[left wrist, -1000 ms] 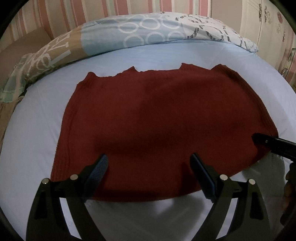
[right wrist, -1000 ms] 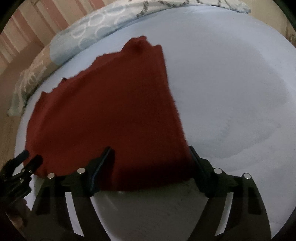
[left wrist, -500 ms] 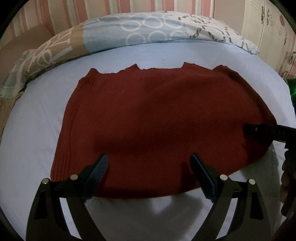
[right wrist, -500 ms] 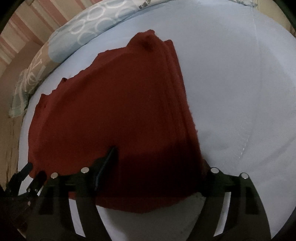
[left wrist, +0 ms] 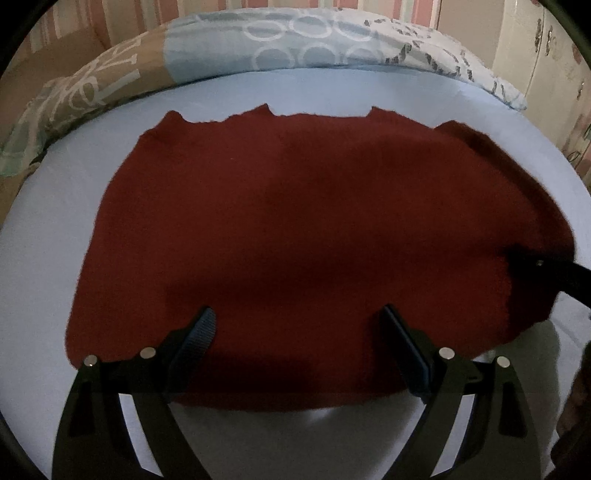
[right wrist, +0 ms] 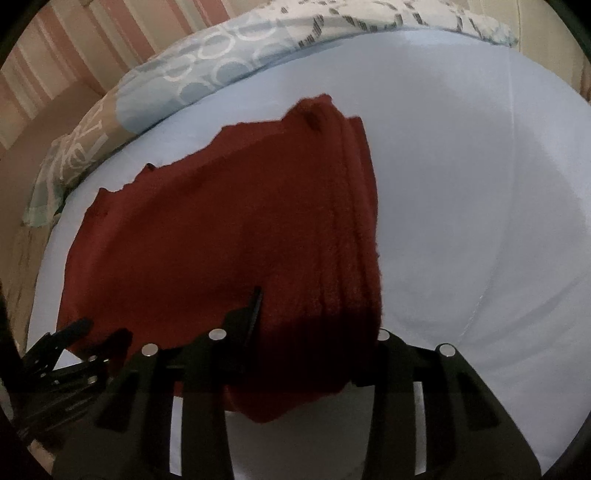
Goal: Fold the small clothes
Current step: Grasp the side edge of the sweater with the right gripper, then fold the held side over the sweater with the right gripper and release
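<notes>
Striped pink and cream wallpaper (left wrist: 122, 14) backs the room, with a cream cupboard (left wrist: 546, 66) at far right. Pale blue sheet (left wrist: 332, 88) covers the bed, smooth apart from a few soft creases on the right. Along its far edge lies a patterned quilt (left wrist: 295, 40) in tan, blue and white, printed with rings and large pale letters that cannot be read. No label or brand shows.

Dark red garment (left wrist: 295, 229) lies spread flat on the sheet, its near hem toward the cameras. The left gripper (left wrist: 299, 325) hangs over the near hem with its fingers wide, nothing between them. The right gripper (right wrist: 317, 314) is at the garment's near right corner; its jaws are closing, a raised fold of red cloth bunched between them, the right finger hidden behind it.
</notes>
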`<action>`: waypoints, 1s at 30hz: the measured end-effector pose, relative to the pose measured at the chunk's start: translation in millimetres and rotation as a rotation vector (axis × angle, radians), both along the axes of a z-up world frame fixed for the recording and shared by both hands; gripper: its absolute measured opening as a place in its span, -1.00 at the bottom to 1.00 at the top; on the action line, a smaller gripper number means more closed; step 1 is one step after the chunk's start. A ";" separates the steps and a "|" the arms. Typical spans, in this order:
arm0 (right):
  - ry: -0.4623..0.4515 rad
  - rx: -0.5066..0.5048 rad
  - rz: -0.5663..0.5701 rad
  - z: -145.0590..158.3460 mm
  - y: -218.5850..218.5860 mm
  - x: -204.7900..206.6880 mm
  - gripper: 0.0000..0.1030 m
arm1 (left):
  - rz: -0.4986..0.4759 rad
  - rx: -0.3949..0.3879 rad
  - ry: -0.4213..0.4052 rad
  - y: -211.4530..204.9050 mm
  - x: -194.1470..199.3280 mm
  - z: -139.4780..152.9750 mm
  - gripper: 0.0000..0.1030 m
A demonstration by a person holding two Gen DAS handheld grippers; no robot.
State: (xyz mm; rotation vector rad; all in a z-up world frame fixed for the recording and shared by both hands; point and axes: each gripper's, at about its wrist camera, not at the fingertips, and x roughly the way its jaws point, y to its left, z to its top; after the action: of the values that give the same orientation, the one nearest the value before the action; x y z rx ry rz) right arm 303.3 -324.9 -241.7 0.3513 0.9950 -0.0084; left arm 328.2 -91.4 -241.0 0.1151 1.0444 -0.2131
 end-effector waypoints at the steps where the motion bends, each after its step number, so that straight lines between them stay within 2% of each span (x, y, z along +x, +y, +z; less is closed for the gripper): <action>1: -0.008 -0.005 0.002 2.2 0.8 -0.4 -0.28 | 0.002 0.008 -0.001 -1.8 1.0 -1.9 0.76; 11: -0.056 -0.026 0.008 12.4 7.6 -4.2 -0.29 | 0.020 0.036 0.001 -5.8 6.2 -11.8 0.83; 26: -0.145 -0.107 0.100 54.3 47.0 6.0 -0.33 | 0.014 0.039 -0.012 -2.9 7.0 -15.2 0.90; 28: -0.152 -0.118 0.117 58.4 52.2 7.5 -0.34 | 0.014 0.024 -0.018 -0.9 6.5 -13.4 0.89; 30: -0.164 -0.139 0.142 65.0 60.4 9.4 -0.35 | 0.012 -0.032 -0.021 7.8 3.9 -7.8 0.87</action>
State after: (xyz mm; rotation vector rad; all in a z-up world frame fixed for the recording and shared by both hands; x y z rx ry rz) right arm 312.7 -264.5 -176.7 0.1511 0.8493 0.0783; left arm 332.1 -83.6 -248.8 0.0822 1.0201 -0.2171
